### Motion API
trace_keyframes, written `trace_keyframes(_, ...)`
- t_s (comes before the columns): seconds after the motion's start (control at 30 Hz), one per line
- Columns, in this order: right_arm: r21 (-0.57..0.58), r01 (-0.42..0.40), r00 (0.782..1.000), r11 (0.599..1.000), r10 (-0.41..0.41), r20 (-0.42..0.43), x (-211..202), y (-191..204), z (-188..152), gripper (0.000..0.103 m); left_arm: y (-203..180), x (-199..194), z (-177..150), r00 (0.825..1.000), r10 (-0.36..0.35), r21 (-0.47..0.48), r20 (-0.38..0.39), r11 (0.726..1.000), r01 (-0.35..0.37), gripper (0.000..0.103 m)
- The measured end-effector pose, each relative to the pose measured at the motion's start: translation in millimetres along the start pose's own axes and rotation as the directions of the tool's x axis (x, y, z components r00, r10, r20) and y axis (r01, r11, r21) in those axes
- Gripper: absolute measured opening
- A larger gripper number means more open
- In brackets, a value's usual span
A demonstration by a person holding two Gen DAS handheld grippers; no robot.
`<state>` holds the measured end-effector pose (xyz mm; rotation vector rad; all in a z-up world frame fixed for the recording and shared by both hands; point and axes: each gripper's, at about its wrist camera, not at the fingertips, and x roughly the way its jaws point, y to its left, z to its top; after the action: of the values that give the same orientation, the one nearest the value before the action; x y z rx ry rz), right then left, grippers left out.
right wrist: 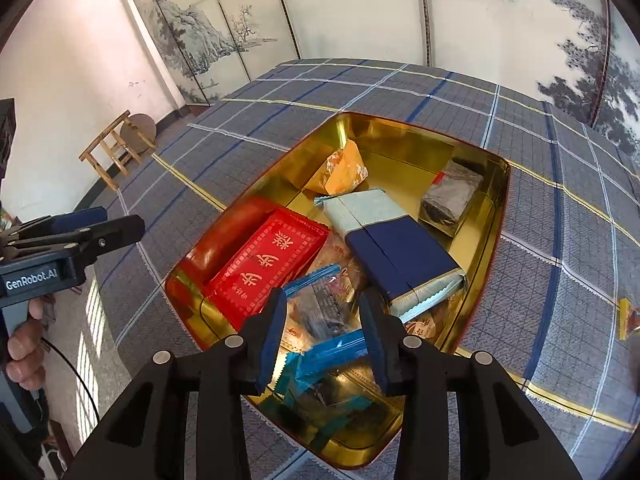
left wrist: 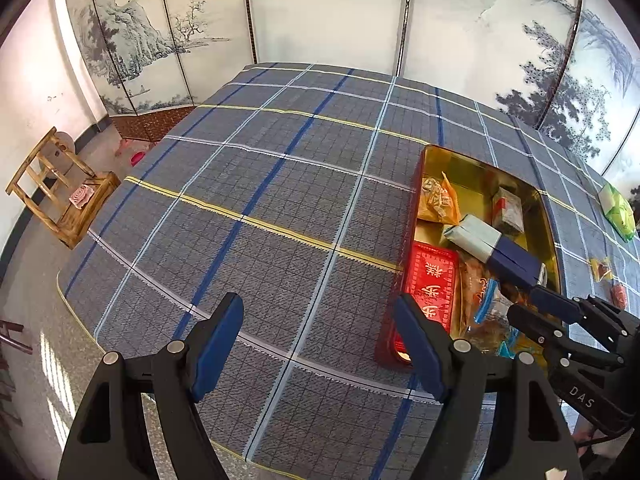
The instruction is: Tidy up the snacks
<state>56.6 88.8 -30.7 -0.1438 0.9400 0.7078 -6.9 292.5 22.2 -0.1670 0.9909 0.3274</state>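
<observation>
A gold tin [right wrist: 494,216] with a red outside [left wrist: 390,320] sits on the checked tablecloth and holds several snacks: a red packet [right wrist: 266,262], a navy and pale blue packet [right wrist: 394,248], an orange packet [right wrist: 340,172], a dark wrapped block [right wrist: 452,196] and a clear packet with blue ends [right wrist: 328,312]. My right gripper [right wrist: 324,336] is open above the tin's near end, its fingers either side of the blue-ended packet. My left gripper [left wrist: 320,344] is open and empty over bare cloth left of the tin. The right gripper [left wrist: 532,300] also shows in the left wrist view.
A green packet [left wrist: 618,210] and two small wrapped snacks [left wrist: 600,268] [left wrist: 619,295] lie on the cloth right of the tin. Another small snack [right wrist: 628,318] lies at the right edge. A wooden stool [left wrist: 60,196] stands on the floor left. Painted screens stand behind the table.
</observation>
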Motion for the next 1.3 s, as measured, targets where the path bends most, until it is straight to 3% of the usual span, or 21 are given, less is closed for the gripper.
trace_keyframes(0.2,0.034,0.001,0.998,0.999,-0.003,0.066,-35.2,-16.8,-3.2,0.043,-15.8,-6.8,1.1,1.0,-0.023,0.019,0.003,1.0,0.023,0.075)
trace_keyframes(0.43,0.145,0.132,0.982,0.981,-0.149,0.117,-81.5,-89.8,-18.4,0.045,-46.7,-15.6,7.8,0.998,-0.052,0.072,0.02,0.996,0.051,0.078)
trace_keyframes(0.7,0.298,0.352,0.921,0.887,-0.386,0.06,-122.9,-211.9,-55.1,0.046,-110.7,-15.8,17.8,0.994,-0.109,0.186,0.013,0.977,0.105,0.078)
trace_keyframes(0.87,0.344,0.422,0.892,0.839,-0.452,0.008,-128.8,-266.4,-78.4,0.046,-170.9,-13.9,23.4,0.987,-0.163,0.298,0.008,0.942,0.154,0.078)
trace_keyframes(1.13,0.362,0.403,0.906,0.841,-0.423,-0.026,-110.0,-300.1,-93.9,0.046,-269.3,-1.6,26.9,0.965,-0.261,0.462,-0.01,0.855,0.237,0.078)
trace_keyframes(1.3,0.33,0.429,0.895,0.841,-0.446,-0.025,-98.5,-299.2,-94.5,0.046,-318.6,15.6,23.3,0.963,-0.268,0.54,-0.034,0.806,0.243,0.079)
